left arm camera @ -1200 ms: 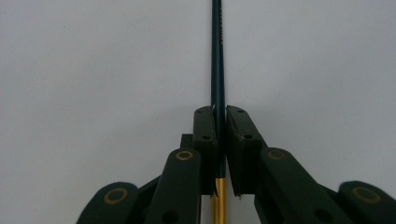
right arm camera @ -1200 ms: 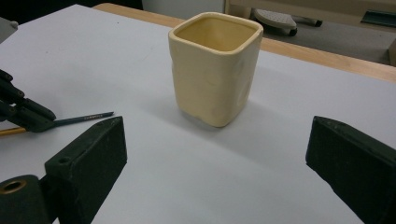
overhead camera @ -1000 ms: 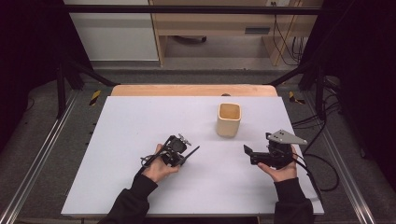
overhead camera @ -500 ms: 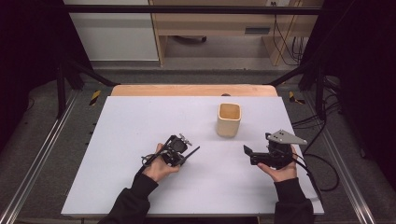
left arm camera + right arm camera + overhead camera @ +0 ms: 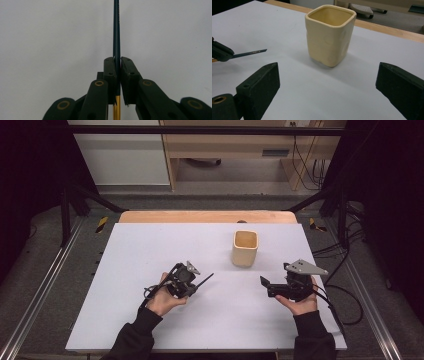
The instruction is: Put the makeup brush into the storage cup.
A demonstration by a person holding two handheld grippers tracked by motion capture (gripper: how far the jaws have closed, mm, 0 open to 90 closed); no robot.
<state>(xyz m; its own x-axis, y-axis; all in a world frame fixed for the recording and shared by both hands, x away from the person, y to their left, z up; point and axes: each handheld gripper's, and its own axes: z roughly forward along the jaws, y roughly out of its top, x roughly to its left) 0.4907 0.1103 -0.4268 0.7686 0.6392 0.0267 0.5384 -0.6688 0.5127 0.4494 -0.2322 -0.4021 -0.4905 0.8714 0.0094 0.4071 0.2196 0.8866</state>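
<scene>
My left gripper is clamped on a thin dark pencil, its jaws pinching the shaft with the gold-coloured end toward my hand and the dark end sticking out ahead. Compared with a second ago almost nothing has shifted: both hands sit where they were, so I judge the pencil is secured and the carry to the cup has not begun. My right gripper waits with its jaws spread wide and nothing between them, facing the cup. The cream square cup stands upright and empty at the far middle of the table, between my two hands and apart from both. The table is a pale sheet on a wooden top; beyond it are a grey floor, a wooden bench and cables at the right.
</scene>
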